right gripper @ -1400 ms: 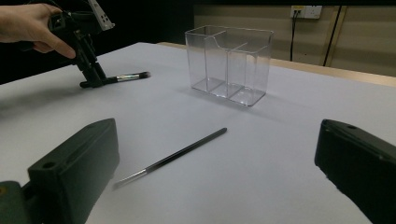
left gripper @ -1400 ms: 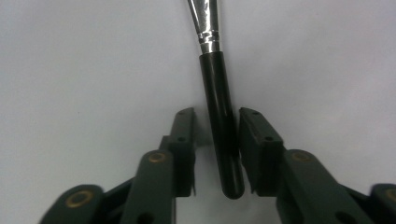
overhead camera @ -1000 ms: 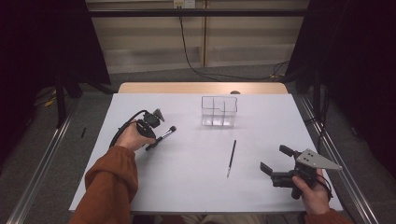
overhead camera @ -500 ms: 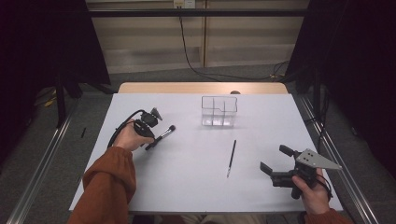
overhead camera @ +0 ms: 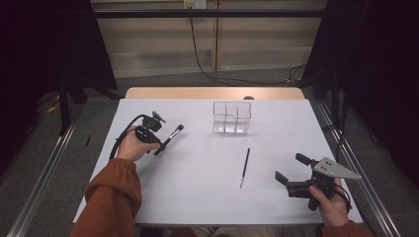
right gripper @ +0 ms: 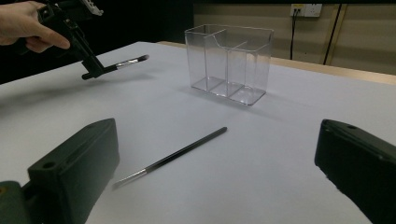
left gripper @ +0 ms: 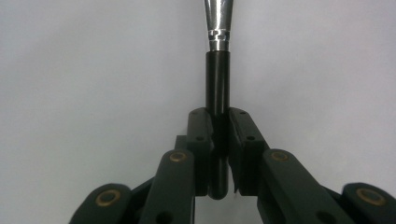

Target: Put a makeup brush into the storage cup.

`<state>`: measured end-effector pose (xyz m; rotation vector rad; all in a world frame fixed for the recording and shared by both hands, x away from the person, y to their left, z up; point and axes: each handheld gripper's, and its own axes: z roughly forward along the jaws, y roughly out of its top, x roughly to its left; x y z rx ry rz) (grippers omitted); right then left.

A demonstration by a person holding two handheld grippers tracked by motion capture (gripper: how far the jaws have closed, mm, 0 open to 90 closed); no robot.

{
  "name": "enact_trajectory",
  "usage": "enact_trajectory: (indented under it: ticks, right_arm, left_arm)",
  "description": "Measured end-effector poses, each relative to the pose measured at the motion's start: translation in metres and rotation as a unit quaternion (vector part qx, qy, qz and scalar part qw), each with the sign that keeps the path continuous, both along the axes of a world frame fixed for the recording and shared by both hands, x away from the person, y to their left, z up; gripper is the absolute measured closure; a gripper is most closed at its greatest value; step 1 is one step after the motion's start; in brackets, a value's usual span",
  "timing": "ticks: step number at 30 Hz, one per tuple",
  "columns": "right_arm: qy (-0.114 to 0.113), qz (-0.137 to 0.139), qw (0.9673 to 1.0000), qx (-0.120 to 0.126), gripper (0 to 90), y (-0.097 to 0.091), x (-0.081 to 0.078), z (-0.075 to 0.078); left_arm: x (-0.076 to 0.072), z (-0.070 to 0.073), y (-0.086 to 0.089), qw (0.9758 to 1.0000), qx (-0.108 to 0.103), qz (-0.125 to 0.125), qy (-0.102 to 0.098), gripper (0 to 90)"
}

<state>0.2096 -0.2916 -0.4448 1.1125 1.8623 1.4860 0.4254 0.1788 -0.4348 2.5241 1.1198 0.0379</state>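
Near the table's (overhead camera: pixel 207 197) left edge, the left gripper (overhead camera: pixel 159 147) clamps a makeup brush (overhead camera: pixel 172 137) by its black handle, lifted off the surface. The right gripper (overhead camera: pixel 292 169) rests wide apart by the right front corner, well clear of a thin brush (overhead camera: pixel 244 167) lying mid-table before the clear divided box (overhead camera: pixel 232 117).

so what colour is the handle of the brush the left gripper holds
Black, with a silver ferrule; clearest in the left gripper view: brush.
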Motion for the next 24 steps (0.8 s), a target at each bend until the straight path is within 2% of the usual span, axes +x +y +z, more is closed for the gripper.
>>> enact_trajectory:
  ticks: [3,9,12,13,14,15,16,19,20,24]
  right_arm:
    - [0.0,0.0,1.0,0.0,0.0,0.0,0.0,0.0]
    - [0.0,-0.001,1.0,0.001,0.0,0.0,0.0,0.0]
    - [-0.001,-0.001,1.0,0.001,0.0,0.0,0.0,0.0]
    - [0.0,-0.001,1.0,0.001,0.0,0.0,0.0,0.0]
    - [0.0,-0.001,1.0,0.002,0.0,0.0,0.0,0.0]
    - [0.0,-0.001,1.0,0.001,0.0,0.0,0.0,0.0]
    - [0.0,-0.001,1.0,0.001,0.0,0.0,0.0,0.0]
    - [-0.001,-0.001,1.0,0.001,0.0,0.0,0.0,0.0]
    - [-0.001,-0.001,1.0,0.001,0.0,0.0,0.0,0.0]
    - [0.0,-0.002,1.0,0.001,0.0,0.0,0.0,0.0]
  left_arm:
    - [-0.002,0.003,0.001,0.9999,-0.004,-0.005,-0.012,80.0]
    - [-0.004,0.005,0.003,0.999,-0.03,0.013,-0.031,79.9]
    - [-0.006,0.008,0.006,0.9981,-0.039,0.014,-0.047,80.0]
    - [-0.007,0.008,0.006,0.9972,-0.049,0.021,-0.053,80.0]
    - [-0.007,0.01,0.009,0.997,-0.047,0.014,-0.06,80.0]
    - [-0.009,0.01,0.009,0.9963,-0.052,0.022,-0.066,80.0]
    - [-0.009,0.011,0.011,0.9961,-0.054,0.02,-0.067,80.0]
    - [-0.011,0.013,0.013,0.9943,-0.068,0.039,-0.072,79.9]
    - [-0.012,0.013,0.014,0.9937,-0.074,0.036,-0.077,80.0]
    - [-0.015,0.013,0.016,0.9897,-0.095,0.047,-0.096,79.9]
